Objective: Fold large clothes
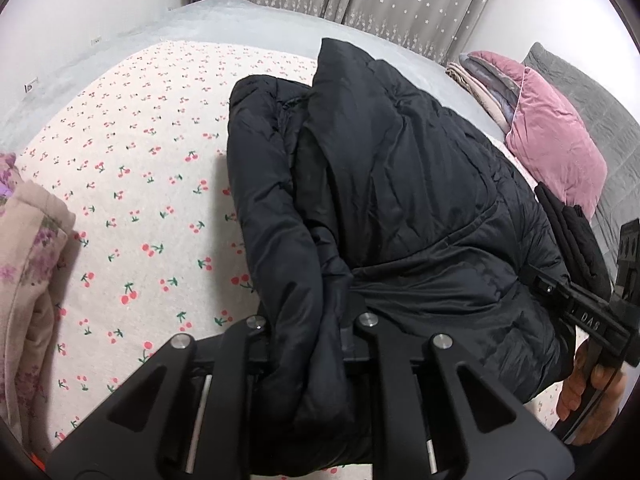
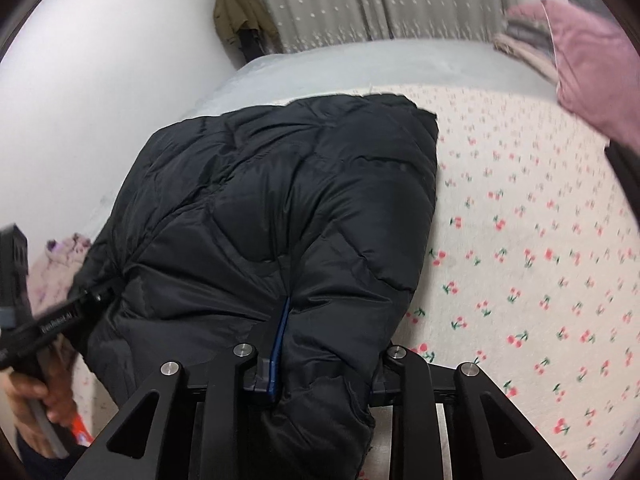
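Big black quilted puffer jacket (image 1: 400, 184) lies bunched on the bed, on the cream sheet with red cherry print (image 1: 132, 184), partly folded already, thick layers stacked on one another. Left tool (image 1: 308, 344) is clamped on a fat roll of jacket fabric at the near edge; right tool (image 2: 320, 364) is likewise closed on a bunched near edge, blue pad showing against the cloth. In the left view the right tool shows at the far right side of the jacket, so the two grips sit at opposite near corners. Looks like mid-fold: near hem held, to be carried over toward the far end. To do it well: lift both corners together and level, keep the edge taut between the grips so the puffy fill doesn't sag in the middle, carry it far enough to line up with the far edge, then lower it flat before releasing. Risk: slick shell slides out of the pinch, or trapped air springs the fold back open, so press down after landing. Keep clear of the pink velvet pillow (image 1: 556, 136) on the right and the floral beige garment (image 1: 28, 248) on the left.
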{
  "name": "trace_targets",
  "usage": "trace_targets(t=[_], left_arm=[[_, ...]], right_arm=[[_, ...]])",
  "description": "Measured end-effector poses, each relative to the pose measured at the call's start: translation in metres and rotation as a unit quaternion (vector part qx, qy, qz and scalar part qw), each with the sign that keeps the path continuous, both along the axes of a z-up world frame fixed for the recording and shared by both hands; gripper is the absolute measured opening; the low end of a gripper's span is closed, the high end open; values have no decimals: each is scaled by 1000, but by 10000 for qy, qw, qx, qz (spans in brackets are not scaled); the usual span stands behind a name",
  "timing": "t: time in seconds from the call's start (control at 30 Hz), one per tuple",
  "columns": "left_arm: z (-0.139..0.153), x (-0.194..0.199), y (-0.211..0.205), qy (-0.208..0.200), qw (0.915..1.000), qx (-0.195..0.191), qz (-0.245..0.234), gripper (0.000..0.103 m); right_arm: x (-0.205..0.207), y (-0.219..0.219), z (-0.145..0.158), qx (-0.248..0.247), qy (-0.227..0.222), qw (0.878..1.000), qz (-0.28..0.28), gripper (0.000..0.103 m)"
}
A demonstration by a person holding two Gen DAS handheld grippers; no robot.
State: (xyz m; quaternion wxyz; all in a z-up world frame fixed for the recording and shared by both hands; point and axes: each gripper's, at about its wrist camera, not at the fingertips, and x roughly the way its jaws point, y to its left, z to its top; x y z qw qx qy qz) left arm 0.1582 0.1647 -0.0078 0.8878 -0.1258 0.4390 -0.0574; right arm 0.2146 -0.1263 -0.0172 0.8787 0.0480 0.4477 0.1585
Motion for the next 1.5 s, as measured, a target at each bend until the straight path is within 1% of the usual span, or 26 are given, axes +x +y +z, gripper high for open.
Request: trace_targets(t=[0.17,0.33,0.5,0.63,0.7,0.77,0.83,0.87,0.93,0.97,1.0,1.03,1.07,1.13,1.17,1.2,1.23,1.27,1.3,1.33,1.37,1.4,1.43,1.47,1.5], left_arm=[[3,5,4,2,9998,-195,-48,15],[8,9,-1,-67,9996,-258,-117,15],[9,21,3,16,9987,-512,-53,14],[28,37,15,-145,9981,-599,26,14],[41,48,29,-216,9970,-732,124,14],[54,58,44,-308,9965,-757,191,14],[75,75,73,-370,9956,-810,294,14],[92,84,93,-473,9948,-811,383,14],[117,98,123,-653,9938,-710,561,14],[138,110,150,-811,9925,-545,739,14],[148,115,164,-898,9914,-441,841,14],[161,124,184,-1017,9897,-253,971,14],[175,136,214,-1167,9865,10,1151,14],[182,158,252,-1233,9818,449,1374,15],[179,170,271,-1208,9793,623,1497,15],[171,186,296,-1133,9766,759,1661,16],[155,205,323,-1001,9747,837,1813,19],[130,224,349,-794,9734,896,1951,28],[111,233,362,-611,9720,956,2056,33],[79,246,378,-187,9673,1124,2267,38],[37,258,398,441,9587,1275,2504,38],[20,264,406,685,9553,1281,2574,38],[4,264,417,820,9534,1194,2645,38],[2,256,433,613,9560,779,2760,39],[5,252,441,456,9567,502,2831,40]], right_arm=[[-13,6,6,-204,-250,9995,30,26],[-27,11,17,-453,-585,9972,-59,25],[-24,13,22,-556,-635,9963,-173,24],[-29,39,42,-852,-901,9922,-144,23],[-24,54,55,-961,-1036,9899,-104,23],[-14,75,75,-1037,-1236,9869,-13,22],[-3,101,95,-1114,-1494,9824,158,22],[5,114,103,-1141,-1597,9803,217,22],[23,154,123,-1067,-1906,9750,409,22],[33,175,133,-939,-2050,9730,500,22],[43,193,139,-815,-2160,9713,572,22],[55,219,146,-594,-2330,9682,694,22],[66,242,150,-390,-2446,9657,778,22],[89,288,150,-64,-2555,9622,940,22],[107,322,145,159,-2555,9612,1026,22],[123,349,137,366,-2506,9614,1072,22],[137,367,129,554,-2429,9626,1066,23],[161,397,108,814,-2176,9677,981,26],[176,417,91,884,-1913,9734,897,29],[197,441,59,944,-1305,9837,795,39],[215,463,23,918,-428,9912,856,46],[225,474,-8,893,347,9908,958,46],[227,476,-44,962,1129,9842,965,46],[223,468,-56,1315,1226,9789,973,53],[214,452,-64,1712,1116,9740,983,61]])
